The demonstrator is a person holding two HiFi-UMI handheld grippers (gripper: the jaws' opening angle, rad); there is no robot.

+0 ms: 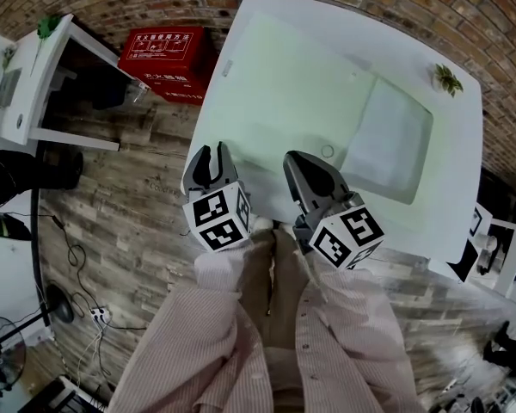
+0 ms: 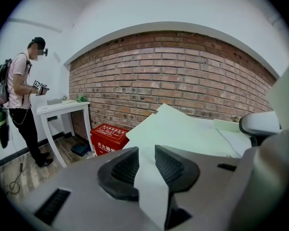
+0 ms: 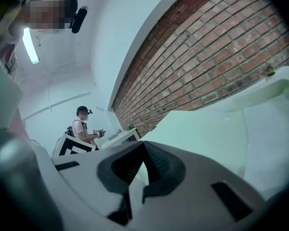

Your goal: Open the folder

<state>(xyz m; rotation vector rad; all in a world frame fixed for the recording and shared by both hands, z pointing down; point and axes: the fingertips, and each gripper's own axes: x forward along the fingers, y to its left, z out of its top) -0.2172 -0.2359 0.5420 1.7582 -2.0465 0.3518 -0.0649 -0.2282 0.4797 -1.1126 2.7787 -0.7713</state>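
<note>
Left hand-held gripper (image 2: 144, 153): jaws spread, pinching nothing. The pale face of the folder (image 1: 301, 84) shows through the gap.
Right hand-held gripper (image 3: 144, 147): tips pressed together. Whether a cover edge is nipped between them cannot be told.
Folder: pale green and flat on the white counter (image 1: 457, 170), ahead of and below both sets of jaws. Its near edge lies just under the tips.
Button (image 1: 327, 151): small and round, on the folder just beyond the right tips. It is probably the fastening.
Step in hand (judged): taking hold of the top cover at the near edge. No cover stands raised yet.
Technique: slip one spread left jaw under the top cover alone, then close firmly on it. Keep the right tips low on the folder as a hold-down. Lift in an arc about the fold, not straight up.
Check first: free the button if it is fastened.
Risk: the cover looks thin and slick. A shallow bite may slip, and catching both covers would lift the whole folder.
</note>
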